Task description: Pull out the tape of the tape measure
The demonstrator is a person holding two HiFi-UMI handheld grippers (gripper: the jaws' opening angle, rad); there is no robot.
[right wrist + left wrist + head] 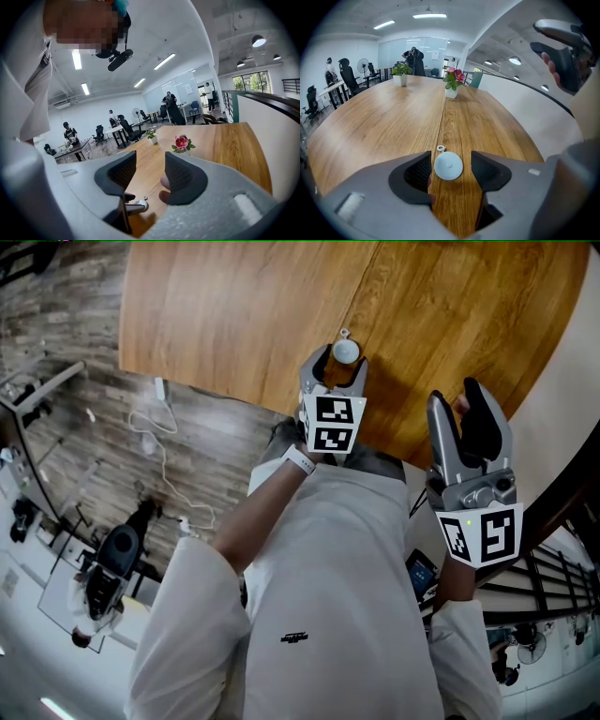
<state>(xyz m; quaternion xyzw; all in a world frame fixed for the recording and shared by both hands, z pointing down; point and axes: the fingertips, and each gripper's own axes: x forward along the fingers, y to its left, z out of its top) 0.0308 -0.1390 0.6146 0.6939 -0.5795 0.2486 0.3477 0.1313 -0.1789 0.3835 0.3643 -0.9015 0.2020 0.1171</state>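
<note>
The tape measure, a small round pale case, lies flat on the wooden table, low in the centre of the left gripper view and near the top centre of the head view. A little metal ring sticks out from its upper left edge, resting on the wood. The left gripper is tilted down over it with its jaws spread wide, one on each side of the case; bare wood shows between each pad and the case, so neither pad touches it. In the head view this gripper's marker cube sits just below the case. The right gripper is held apart at the right of the head view, near the table's curved edge, and its jaws also stand spread with nothing between them in the right gripper view. Farther up the table in the left gripper view stand a pot of pink flowers and, to its left, a green plant
</note>
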